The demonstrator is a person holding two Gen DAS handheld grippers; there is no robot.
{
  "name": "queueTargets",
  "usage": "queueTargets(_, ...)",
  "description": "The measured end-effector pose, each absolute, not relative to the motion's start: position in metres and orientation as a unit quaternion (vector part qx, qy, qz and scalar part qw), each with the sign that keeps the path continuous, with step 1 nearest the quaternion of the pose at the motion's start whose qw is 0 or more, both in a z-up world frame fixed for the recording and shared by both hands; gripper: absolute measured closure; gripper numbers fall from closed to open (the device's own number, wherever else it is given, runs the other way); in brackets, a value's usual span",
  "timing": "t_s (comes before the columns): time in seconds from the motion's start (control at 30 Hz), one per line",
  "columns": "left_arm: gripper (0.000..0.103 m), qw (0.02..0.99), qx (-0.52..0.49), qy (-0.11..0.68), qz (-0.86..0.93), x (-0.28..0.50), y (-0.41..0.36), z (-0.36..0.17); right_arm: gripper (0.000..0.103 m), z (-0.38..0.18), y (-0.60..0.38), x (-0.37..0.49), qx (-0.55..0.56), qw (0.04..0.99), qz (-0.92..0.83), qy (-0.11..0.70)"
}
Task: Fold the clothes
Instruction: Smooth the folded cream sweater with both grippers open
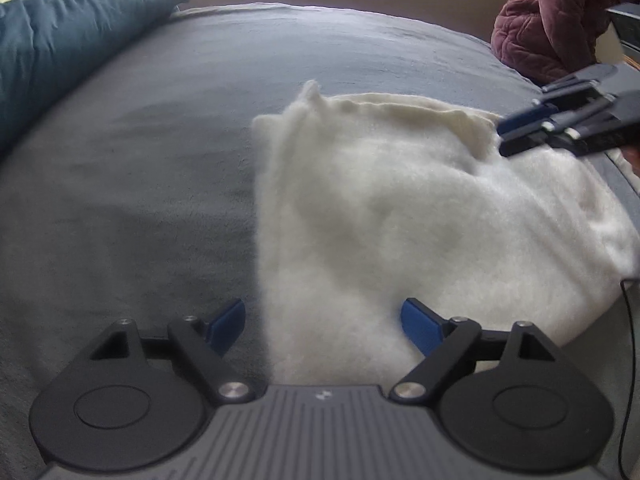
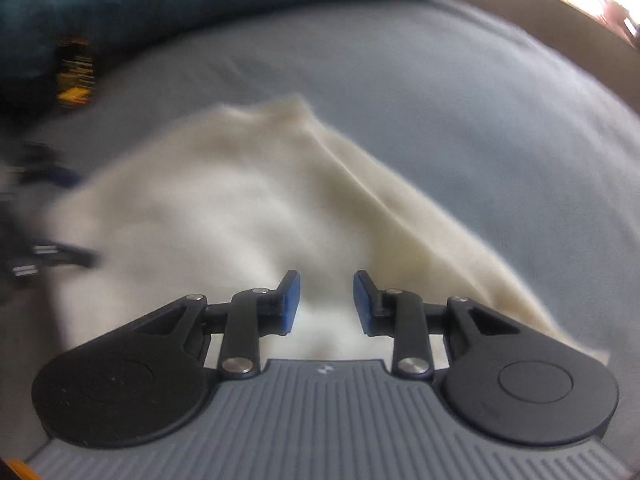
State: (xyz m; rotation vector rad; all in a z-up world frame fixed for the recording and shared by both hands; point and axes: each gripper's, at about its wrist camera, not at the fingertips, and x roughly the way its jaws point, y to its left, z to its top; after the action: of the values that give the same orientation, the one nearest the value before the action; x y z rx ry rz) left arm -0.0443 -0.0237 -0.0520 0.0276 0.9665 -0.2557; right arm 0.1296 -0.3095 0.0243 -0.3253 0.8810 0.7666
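One white fleece garment (image 1: pixel 400 216) lies on the grey bed (image 1: pixel 160 160), centre right of the frame. Left gripper (image 1: pixel 324 326): jaws spread wide, empty. Right gripper (image 2: pixel 326 300): jaws partly apart, pinching nothing. The cloth looks soft, light and floppy; better to take a corner or hem.

A fluffy, matt white fleece garment (image 1: pixel 400 220) is seen on a bed (image 1: pixel 160 180) covered in soft, short-napped grey cloth, beside a teal fabric pillow (image 1: pixel 68 44) and a quilted maroon jacket (image 1: pixel 548 28), while each claw is made of matt black plastic with blue rubbery pads (image 2: pixel 290 300) and shiny metal rivets.
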Motion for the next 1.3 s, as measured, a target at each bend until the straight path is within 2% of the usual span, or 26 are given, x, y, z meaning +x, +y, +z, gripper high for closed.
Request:
queueTargets(0.1,0.016,0.877,0.018,0.463,-0.128,-0.042,-0.024,-0.054,0.075,-0.004,-0.298,0.116,-0.193,0.788,0.369,0.454)
queueTargets(0.17,0.016,0.877,0.021,0.461,-0.131,-0.041,-0.023,-0.054,0.073,-0.035,-0.297,0.106,-0.208,0.792,0.365,0.443)
queueTargets(0.27,0.016,0.877,0.019,0.463,-0.129,-0.042,-0.023,-0.053,0.073,-0.014,-0.303,0.112,-0.177,0.794,0.353,0.462)
queueTargets(0.37,0.016,0.878,0.025,0.460,-0.128,-0.042,-0.024,-0.051,0.074,0.016,-0.303,0.091,-0.212,0.776,0.409,0.430)
queueTargets(0.53,0.016,0.878,0.026,0.461,-0.125,-0.040,-0.026,-0.052,0.073,-0.019,-0.296,0.067,-0.265,0.733,0.431,0.455)
queueTargets(0.67,0.016,0.880,0.027,0.457,-0.125,-0.043,-0.026,-0.049,0.072,-0.002,-0.300,0.064,-0.239,0.748,0.431,0.444)
queueTargets(0.73,0.016,0.880,0.025,0.457,-0.123,-0.043,-0.026,-0.049,0.059,0.011,-0.300,0.053,-0.254,0.738,0.465,0.418)
queueTargets(0.77,0.016,0.880,0.024,0.459,-0.122,-0.042,-0.026,-0.049,0.035,0.013,-0.298,0.050,-0.267,0.733,0.474,0.408)
queueTargets(0.8,0.016,0.879,0.022,0.460,-0.122,-0.041,-0.026,-0.049,0.022,0.013,-0.297,0.046,-0.285,0.729,0.480,0.395)
queueTargets(0.93,0.017,0.879,0.022,0.461,-0.122,-0.040,-0.026,-0.050,0.017,0.006,-0.286,0.057,-0.353,0.713,0.482,0.367)
queueTargets(1.13,0.016,0.876,0.015,0.465,-0.126,-0.039,-0.024,-0.051,0.008,-0.001,-0.283,0.093,-0.383,0.684,0.486,0.386)
queueTargets(1.17,0.016,0.875,0.013,0.467,-0.127,-0.038,-0.024,-0.051,0.001,-0.006,-0.281,0.096,-0.379,0.682,0.490,0.389)
queueTargets(1.3,0.015,0.873,0.001,0.472,-0.127,-0.036,-0.021,-0.054,0.001,-0.033,-0.292,0.116,-0.299,0.683,0.505,0.435)
